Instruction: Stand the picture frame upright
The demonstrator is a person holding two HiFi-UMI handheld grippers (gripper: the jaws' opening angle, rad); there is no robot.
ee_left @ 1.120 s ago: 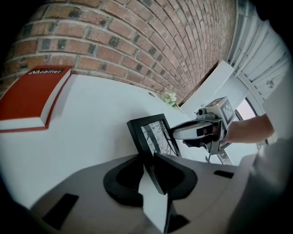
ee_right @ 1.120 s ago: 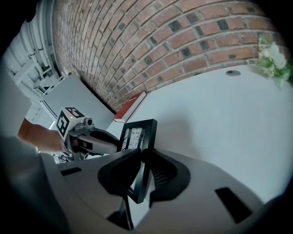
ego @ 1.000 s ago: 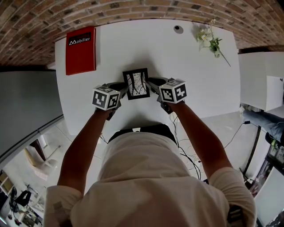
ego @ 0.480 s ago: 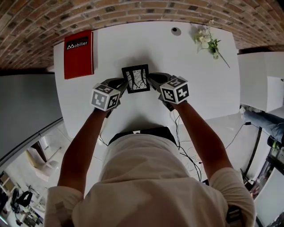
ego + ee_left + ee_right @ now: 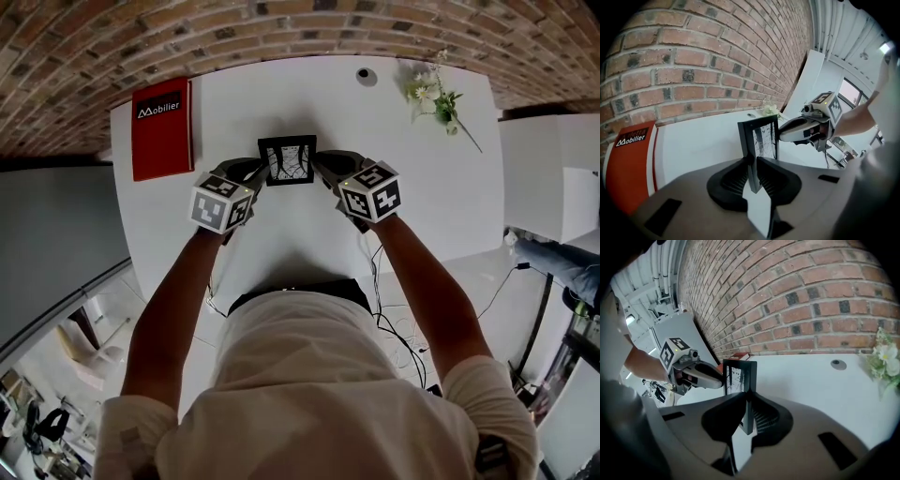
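Note:
A black picture frame (image 5: 287, 160) with a line drawing stands nearly upright on the white table (image 5: 309, 98). My left gripper (image 5: 261, 172) pinches its left edge, and its jaws are closing with the frame's edge between them. My right gripper (image 5: 319, 168) is shut on the right edge. In the left gripper view the frame (image 5: 759, 139) rises from between my jaws (image 5: 753, 161), with the right gripper (image 5: 782, 136) at its far side. The right gripper view mirrors this: the frame (image 5: 739, 375) sits in my jaws (image 5: 747, 397) and the left gripper (image 5: 721, 379) holds the far edge.
A red book (image 5: 161, 127) lies at the table's far left. A sprig of white flowers (image 5: 435, 88) lies at the far right, and a round cable hole (image 5: 363, 73) sits near the back edge. A brick wall (image 5: 281, 28) stands behind the table.
Both grippers have pushed the frame away from the person toward the wall. The frame has tipped up from leaning back to nearly upright.

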